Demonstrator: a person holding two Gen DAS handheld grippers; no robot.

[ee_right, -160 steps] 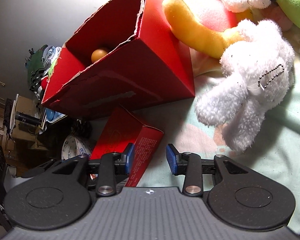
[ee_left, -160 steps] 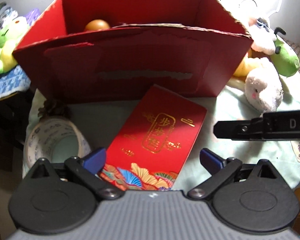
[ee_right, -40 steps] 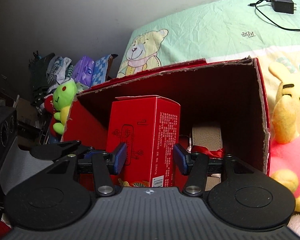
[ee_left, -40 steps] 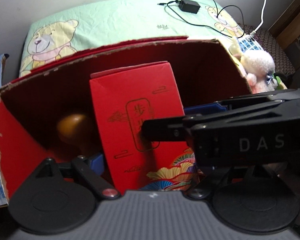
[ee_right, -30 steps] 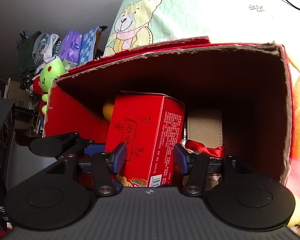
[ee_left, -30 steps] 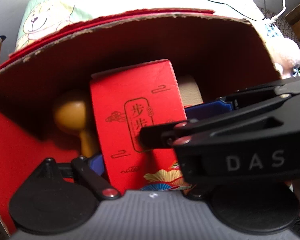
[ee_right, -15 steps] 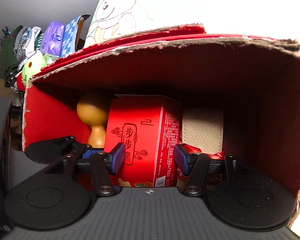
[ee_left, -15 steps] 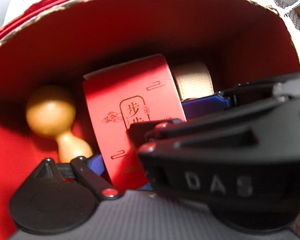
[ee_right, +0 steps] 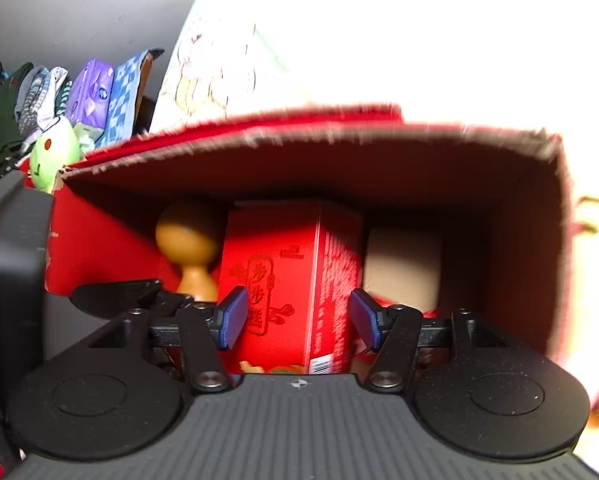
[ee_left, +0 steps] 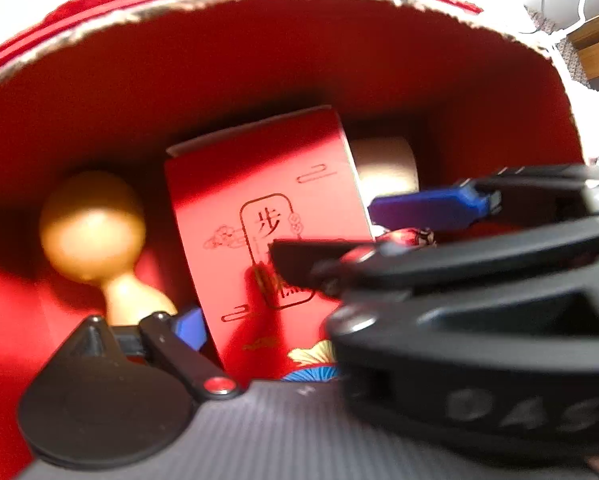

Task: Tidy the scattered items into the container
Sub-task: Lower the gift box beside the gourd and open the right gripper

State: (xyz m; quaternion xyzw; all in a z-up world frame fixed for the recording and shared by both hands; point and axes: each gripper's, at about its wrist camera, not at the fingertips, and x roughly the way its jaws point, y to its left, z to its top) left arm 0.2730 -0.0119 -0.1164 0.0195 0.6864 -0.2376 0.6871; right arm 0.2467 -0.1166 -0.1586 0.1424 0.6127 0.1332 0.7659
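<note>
right gripper (ee_right: 297,318), pointing steeply down into the red cardboard container (ee_right: 519,240): its blue pads (ee_right: 231,318) are clamped on the two narrow sides of the red carton (ee_right: 283,280). the carton stands upright, low inside the container, between the wooden gourd (ee_right: 187,236) and a beige item (ee_right: 403,264). whether its base has met the floor is hidden.

left gripper (ee_left: 303,316), seen from its own wrist: its jaws have just been opening. the carton (ee_left: 259,208) lies between them across its broad printed face. the one pad (ee_left: 189,328) you can see stands just clear of the carton's edge. the other finger is hidden behind the right gripper, so you read this one as released, not holding.

handling, as a judgement: the carton looks like thin glossy paperboard, light, stiff along its folded edges and soft across the broad panels. the foil print suggests a slick surface, so hold it near the corners, where the walls resist denting, and squeeze no harder than needed. the present hold across the narrow sides, low on the body, suits this.

for the next move, let it settle upright before you release. the gourd (ee_left: 91,224) sits just beside it and looks round enough to roll if nudged. the container wall (ee_left: 259,60) has a torn, flexible rim, so avoid leaning on it.
</note>
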